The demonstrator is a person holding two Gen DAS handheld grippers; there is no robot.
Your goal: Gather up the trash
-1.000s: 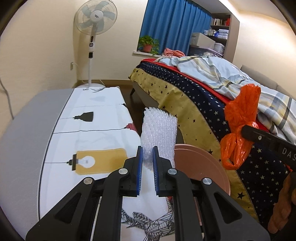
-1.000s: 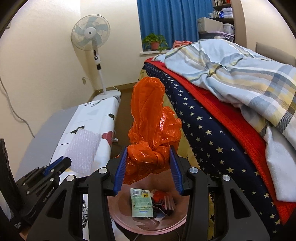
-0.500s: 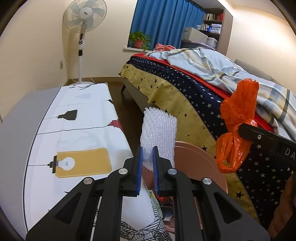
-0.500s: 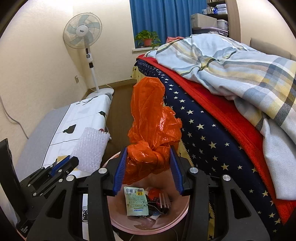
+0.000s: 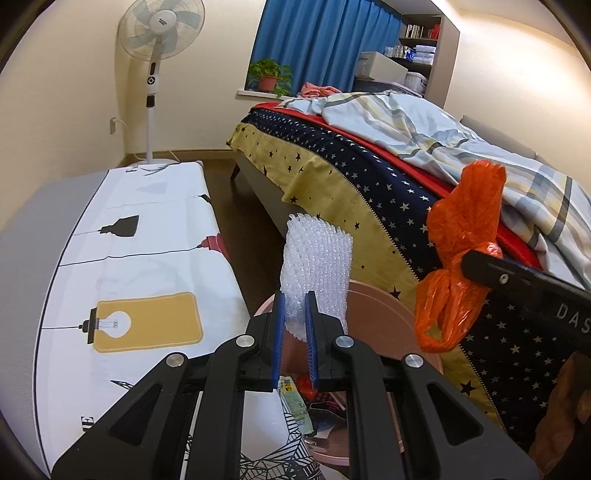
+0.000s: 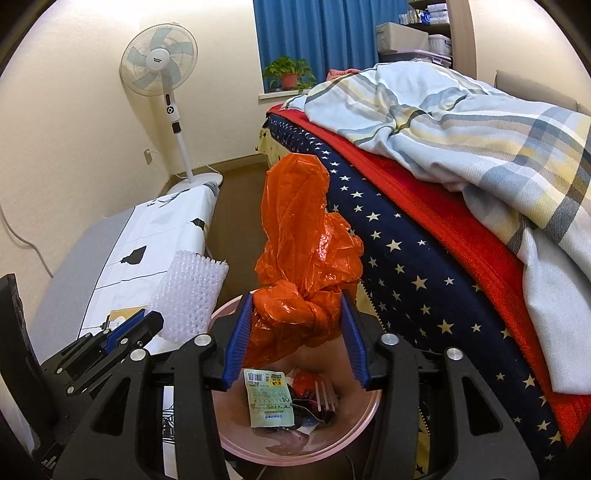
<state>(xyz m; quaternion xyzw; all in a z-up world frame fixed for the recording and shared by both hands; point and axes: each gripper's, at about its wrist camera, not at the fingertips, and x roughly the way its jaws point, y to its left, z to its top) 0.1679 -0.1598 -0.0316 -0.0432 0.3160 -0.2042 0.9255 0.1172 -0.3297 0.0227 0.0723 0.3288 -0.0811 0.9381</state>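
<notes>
A sheet of white bubble wrap (image 5: 317, 266) stands upright between the pads of my left gripper (image 5: 295, 306), which is shut on its lower edge over the left rim of a pink round bin (image 5: 388, 306). In the right wrist view that sheet (image 6: 192, 291) sits at the left. A crumpled orange plastic bag (image 6: 295, 236) hangs between the jaws of my right gripper (image 6: 297, 314), directly above the bin (image 6: 369, 410). These jaws are opening, and the pads still touch the bag's sides. A green and white packet (image 6: 267, 398) and other scraps lie in the bin.
A bed with a starred navy and yellow cover (image 5: 369, 177) and a plaid quilt runs along the right. A low bench under a white printed cloth (image 5: 140, 258) lies at the left. Dark wood floor (image 5: 240, 206) separates them. A standing fan (image 5: 159, 33) is at the back wall.
The left gripper has carried the bubble wrap rightward, from over the bench to over the bin's rim. The right gripper's jaws have spread a little around the orange bag.
</notes>
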